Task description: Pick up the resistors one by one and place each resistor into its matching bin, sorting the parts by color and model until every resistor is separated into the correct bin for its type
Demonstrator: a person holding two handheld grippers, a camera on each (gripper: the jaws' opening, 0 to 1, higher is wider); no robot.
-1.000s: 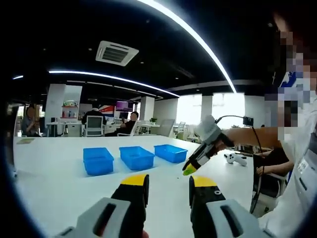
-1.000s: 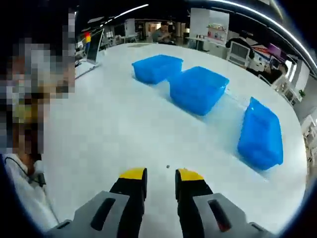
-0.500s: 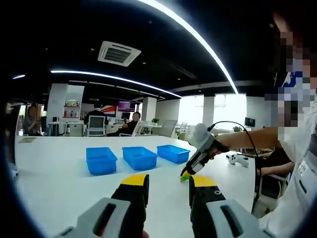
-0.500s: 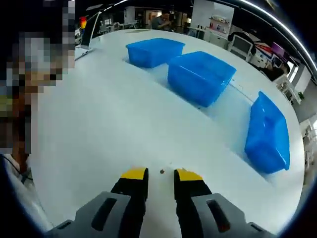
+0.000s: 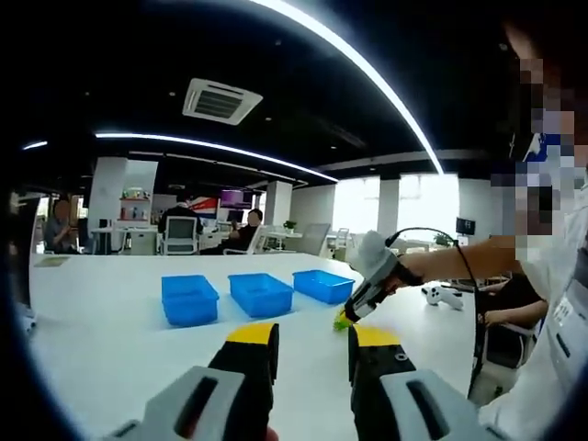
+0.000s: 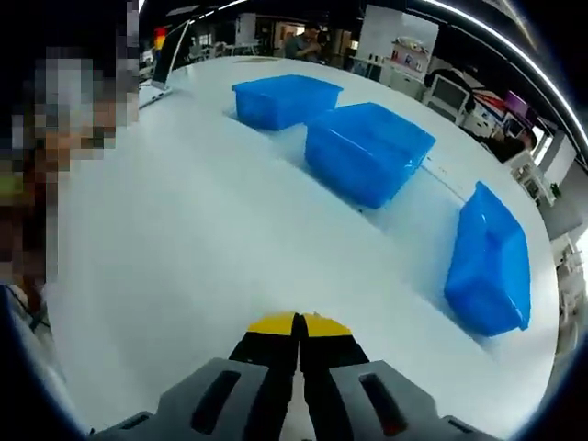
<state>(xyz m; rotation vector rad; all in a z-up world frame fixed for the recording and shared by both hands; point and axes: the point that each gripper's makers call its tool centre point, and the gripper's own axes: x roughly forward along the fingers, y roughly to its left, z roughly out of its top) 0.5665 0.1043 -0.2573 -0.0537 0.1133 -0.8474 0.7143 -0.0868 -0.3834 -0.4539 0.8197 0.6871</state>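
Right gripper (image 6: 297, 321): jaws now closed tip to tip, pressed on the table (image 6: 193, 239). Half a second ago they stood apart with a small dark speck, taken to be a resistor, lying on the table between the tips; that speck is gone from sight now, so it is probably pinched between the tips, though the part itself is too small to make out. Judged: the pick has just been made, and the carry to a bin comes next.

The right gripper (image 5: 344, 319) also shows in the left gripper view, tip down on the table at right, a hand around its body; a second ago it hung a little above the surface, so it has come down.

Left gripper (image 5: 310, 336): jaws apart, nothing between them, held low over the near table, idle.

Bins, right gripper view: three blue bins beyond the jaws.
- Far bin (image 6: 285, 98): far left, interior not visible from this angle.
- Middle bin (image 6: 367, 152): just beside the far one, contents not discernible.
- Near bin (image 6: 490, 260): right, set apart from the other two, contents not discernible.

Which bin suits the picked part cannot be told; its colour and markings are too small to read.
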